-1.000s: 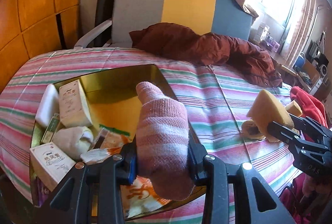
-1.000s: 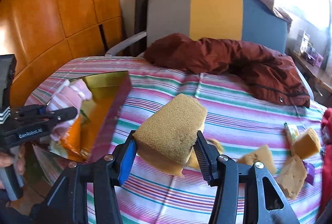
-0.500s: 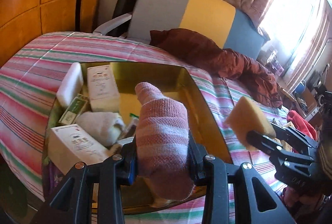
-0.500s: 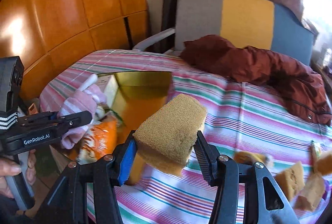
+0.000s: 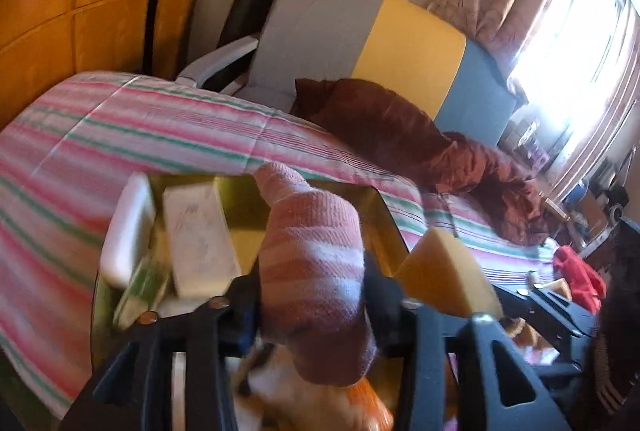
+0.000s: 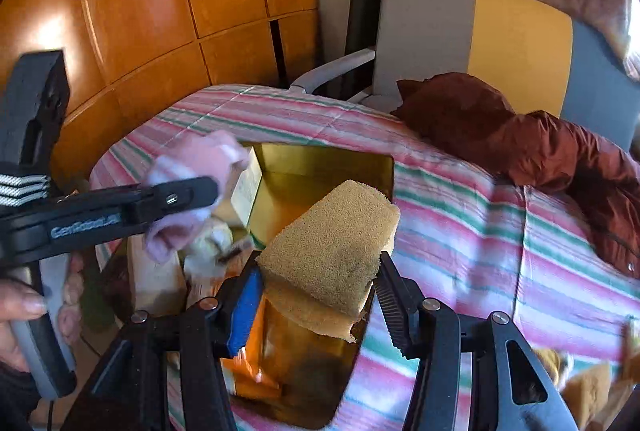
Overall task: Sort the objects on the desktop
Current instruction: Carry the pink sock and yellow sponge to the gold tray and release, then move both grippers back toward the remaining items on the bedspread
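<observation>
The pink striped sock [image 5: 312, 271] sits between the fingers of my left gripper [image 5: 312, 295], whose jaws are opening while the pads still touch the sock. It hangs over the gold tray [image 5: 372, 197]. In the right wrist view the same sock [image 6: 192, 191] is blurred at the left gripper [image 6: 176, 197]. My right gripper [image 6: 318, 291] is shut on a tan sponge [image 6: 332, 247], held above the tray's [image 6: 320, 163] near right corner. The sponge [image 5: 444, 271] also shows at the right of the left wrist view.
The tray holds white boxes [image 5: 196, 239], a white foam block [image 5: 128, 231] and an orange packet [image 6: 248, 371]. A brown jacket [image 5: 400, 135] lies on the striped cloth before a chair [image 5: 360, 31]. Loose sponges [image 6: 588, 391] lie at the right. A hand [image 6: 20, 303] holds the left gripper.
Both grippers have moved left over the tray. The sponge now hangs above the tray's corner instead of the striped cloth. The left fingers stand wider around the sock.
</observation>
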`<state>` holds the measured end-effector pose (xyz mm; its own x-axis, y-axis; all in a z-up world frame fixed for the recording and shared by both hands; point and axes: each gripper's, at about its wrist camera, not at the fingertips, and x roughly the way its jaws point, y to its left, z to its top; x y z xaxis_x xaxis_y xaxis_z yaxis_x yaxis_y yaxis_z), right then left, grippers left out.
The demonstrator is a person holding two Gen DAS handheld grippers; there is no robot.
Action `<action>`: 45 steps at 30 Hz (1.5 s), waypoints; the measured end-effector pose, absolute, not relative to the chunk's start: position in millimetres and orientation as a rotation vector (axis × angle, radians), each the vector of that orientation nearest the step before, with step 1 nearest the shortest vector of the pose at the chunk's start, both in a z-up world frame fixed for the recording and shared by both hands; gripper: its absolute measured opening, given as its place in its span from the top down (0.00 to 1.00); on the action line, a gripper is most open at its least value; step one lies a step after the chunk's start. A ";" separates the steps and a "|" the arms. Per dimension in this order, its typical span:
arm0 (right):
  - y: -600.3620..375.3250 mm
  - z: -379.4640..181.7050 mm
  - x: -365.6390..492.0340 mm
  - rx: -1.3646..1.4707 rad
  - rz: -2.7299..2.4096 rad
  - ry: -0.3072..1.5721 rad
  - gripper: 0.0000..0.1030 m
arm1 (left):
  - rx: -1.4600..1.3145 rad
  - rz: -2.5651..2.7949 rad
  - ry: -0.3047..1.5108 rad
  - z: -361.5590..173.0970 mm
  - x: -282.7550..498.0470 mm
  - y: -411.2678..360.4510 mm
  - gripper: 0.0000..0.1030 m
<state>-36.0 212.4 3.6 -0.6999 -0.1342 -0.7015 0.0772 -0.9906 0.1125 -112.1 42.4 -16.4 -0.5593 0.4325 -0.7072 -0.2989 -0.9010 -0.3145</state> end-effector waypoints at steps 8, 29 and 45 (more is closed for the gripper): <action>210.0 2.9 -72.7 1.162 -2.810 -0.165 0.22 | -1.236 2.505 -0.260 -27.2 -135.4 28.5 0.45; 216.2 -7.6 -9.0 1.231 -2.843 -0.223 0.13 | -1.191 2.506 -0.178 -19.4 -52.0 29.5 0.45; 240.2 -8.3 46.8 1.236 -2.948 -0.241 0.09 | -1.123 2.519 0.011 -5.9 -14.4 55.3 0.45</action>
<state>46.8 240.2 -8.3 -0.7010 0.0009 -0.7132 -0.1166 -0.9867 0.1134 -14.4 55.3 -5.9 -0.6076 0.3390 -0.7182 -0.3450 -0.9272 -0.1458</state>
